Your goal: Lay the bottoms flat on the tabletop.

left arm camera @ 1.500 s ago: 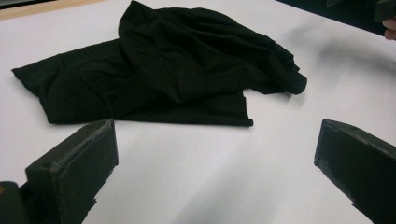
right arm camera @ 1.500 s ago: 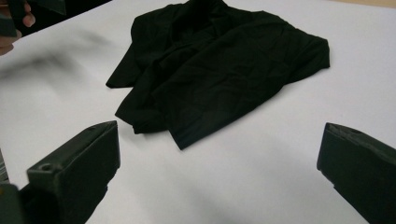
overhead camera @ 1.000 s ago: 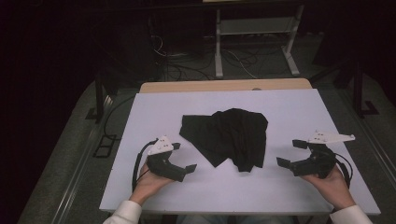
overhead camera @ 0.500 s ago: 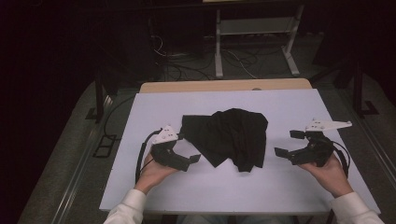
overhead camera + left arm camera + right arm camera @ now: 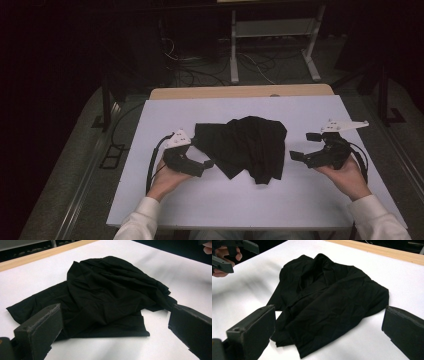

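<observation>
So far nothing is done: the black cloth [image 5: 245,147] lies crumpled on the table [image 5: 310,200], and my left hand-held gripper [image 5: 200,162] and right hand-held gripper [image 5: 304,148] both gape wide, empty, either side of it.

Bright lit table [image 5: 240,200], dark surroundings, soft focus

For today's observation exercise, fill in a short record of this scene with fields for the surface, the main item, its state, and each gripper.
surface: white table
main item: black cloth
state: crumpled, lying loose mid-table
left gripper: open, at the cloth's left edge, gripping nothing
right gripper: open, apart from the cloth's right side
behind table: metal stand, floor cables
</observation>
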Motion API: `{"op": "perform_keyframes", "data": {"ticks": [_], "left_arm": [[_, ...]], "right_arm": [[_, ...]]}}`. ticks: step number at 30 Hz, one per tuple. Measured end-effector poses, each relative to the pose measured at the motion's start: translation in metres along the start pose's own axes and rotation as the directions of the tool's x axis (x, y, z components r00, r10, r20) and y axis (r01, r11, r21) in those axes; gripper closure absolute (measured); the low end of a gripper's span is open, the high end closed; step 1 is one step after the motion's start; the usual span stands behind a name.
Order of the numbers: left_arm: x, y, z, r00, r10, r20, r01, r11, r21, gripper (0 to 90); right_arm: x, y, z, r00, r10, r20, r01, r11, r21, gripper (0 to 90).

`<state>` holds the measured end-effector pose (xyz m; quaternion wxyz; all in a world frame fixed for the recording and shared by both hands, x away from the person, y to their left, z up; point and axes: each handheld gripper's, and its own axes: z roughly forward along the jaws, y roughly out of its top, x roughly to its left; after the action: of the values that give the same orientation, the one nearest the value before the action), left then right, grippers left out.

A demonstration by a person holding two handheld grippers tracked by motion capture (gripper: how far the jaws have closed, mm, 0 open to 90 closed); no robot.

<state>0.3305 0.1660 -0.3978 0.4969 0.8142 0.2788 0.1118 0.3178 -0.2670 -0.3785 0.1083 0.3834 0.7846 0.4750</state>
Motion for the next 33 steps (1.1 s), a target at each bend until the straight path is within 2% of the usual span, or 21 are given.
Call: {"op": "perform_keyframes", "data": {"ticks": [7, 13, 17, 23, 27, 33], "left_arm": [[0.005, 0.0, 0.01, 0.9999, -0.012, 0.005, 0.011, 0.9999, 0.011, 0.2], [0.008, -0.002, 0.02, 0.9996, -0.028, 0.01, 0.028, 0.9992, 0.027, 0.2], [0.01, -0.004, 0.027, 0.9991, -0.041, 0.014, 0.041, 0.999, 0.019, 0.2], [0.012, -0.006, 0.035, 0.9986, -0.05, 0.016, 0.049, 0.9984, 0.027, 0.2], [0.016, -0.008, 0.042, 0.9979, -0.062, 0.017, 0.061, 0.9974, 0.037, 0.2], [0.024, -0.011, 0.051, 0.9958, -0.091, 0.009, 0.091, 0.995, 0.041, 0.2]], "right_arm": [[-0.003, 0.004, 0.013, 1.0, -0.007, 0.004, 0.007, 1.0, 0.01, 0.0], [-0.008, 0.003, 0.023, 1.0, 0.007, 0.001, -0.007, 1.0, 0.021, 0.0], [-0.01, 0.001, 0.031, 0.9998, 0.02, -0.004, -0.02, 0.999, 0.028, 0.0], [-0.011, 0.0, 0.039, 0.9998, 0.018, 0.005, -0.018, 1.0, 0.025, 0.0], [-0.014, -0.004, 0.047, 0.9991, 0.041, -0.009, -0.041, 0.999, 0.018, 0.0], [-0.016, -0.007, 0.054, 0.999, 0.043, -0.011, -0.043, 0.999, 0.033, 0.0]]}}
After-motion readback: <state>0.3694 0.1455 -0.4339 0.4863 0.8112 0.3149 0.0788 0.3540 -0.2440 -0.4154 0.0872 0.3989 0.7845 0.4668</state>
